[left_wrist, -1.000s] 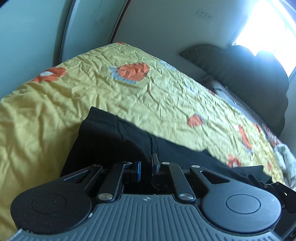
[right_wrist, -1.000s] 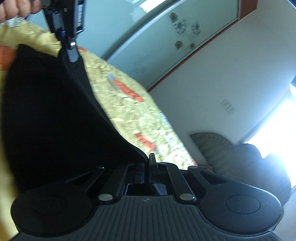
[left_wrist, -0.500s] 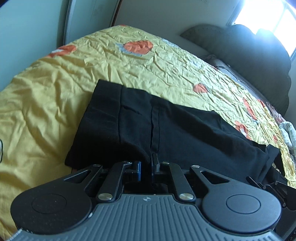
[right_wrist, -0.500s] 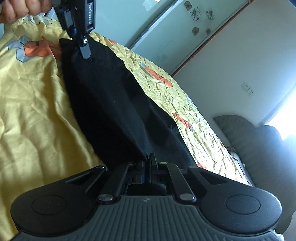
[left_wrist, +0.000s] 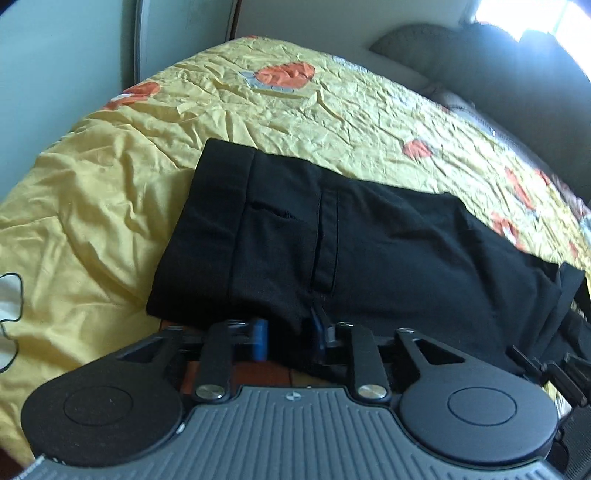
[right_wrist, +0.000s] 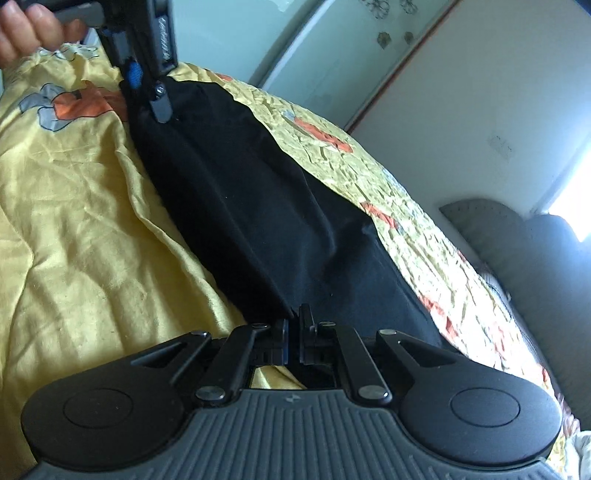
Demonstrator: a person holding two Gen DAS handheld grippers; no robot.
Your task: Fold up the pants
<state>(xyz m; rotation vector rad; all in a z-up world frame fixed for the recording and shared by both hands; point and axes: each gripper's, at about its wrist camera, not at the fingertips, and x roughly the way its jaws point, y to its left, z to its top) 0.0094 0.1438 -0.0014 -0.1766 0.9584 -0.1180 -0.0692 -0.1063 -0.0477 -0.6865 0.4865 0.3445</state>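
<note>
The black pants [left_wrist: 369, 251] lie flat on the yellow bedspread [left_wrist: 92, 206], laid lengthwise near its front edge. They appear doubled leg over leg. The waistband end is at the left in the left wrist view; the leg end runs off to the right.

Left gripper [left_wrist: 290, 334]: at the waistband end, on the pants' near edge. Its jaws have just been opening and now stand apart. A fold of black cloth sits between them, but the pads do not press on it. In the right wrist view the same gripper [right_wrist: 147, 86] rests at the far end of the pants, with the person's hand [right_wrist: 26, 33] above it.

Right gripper [right_wrist: 293, 330]: at the leg end, on the pants' near edge. Its jaws are together, clamped on the edge of the black cloth.

Step in hand, as judged: laying the doubled pants down on the bedspread and releasing them. The left side is released; the right is not yet.

Next move, as judged: the right gripper lets go. Then one end must be regripped through all layers and carried over the other end, with edges kept aligned so the cloth does not bunch.
</note>
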